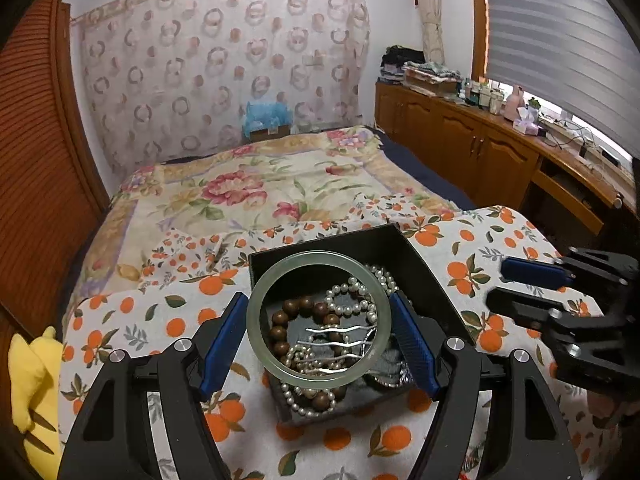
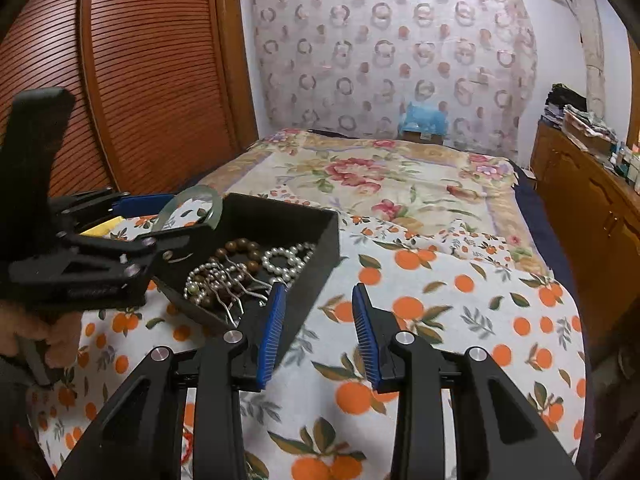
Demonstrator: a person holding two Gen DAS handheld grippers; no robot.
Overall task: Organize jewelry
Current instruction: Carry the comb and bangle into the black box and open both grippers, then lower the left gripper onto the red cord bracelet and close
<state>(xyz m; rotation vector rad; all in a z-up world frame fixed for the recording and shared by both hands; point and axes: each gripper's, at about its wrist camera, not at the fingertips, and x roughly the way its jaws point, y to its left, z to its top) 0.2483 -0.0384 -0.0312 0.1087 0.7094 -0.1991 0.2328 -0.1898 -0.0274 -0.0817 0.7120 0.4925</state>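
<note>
My left gripper is shut on a pale green jade bangle, holding it flat just above a black jewelry box. Through the ring I see a brown wooden bead bracelet, white pearl strands and wavy silver hairpins in the box. In the right wrist view the box lies to the left, with the bangle over its far left end and the left gripper around it. My right gripper is open and empty over the orange-print cloth, right of the box; it also shows in the left wrist view.
The cloth covers the foot of a bed with a floral quilt. A yellow cloth lies at the left edge. Wooden cabinets with clutter run along the right wall. A slatted wooden wardrobe stands at the left.
</note>
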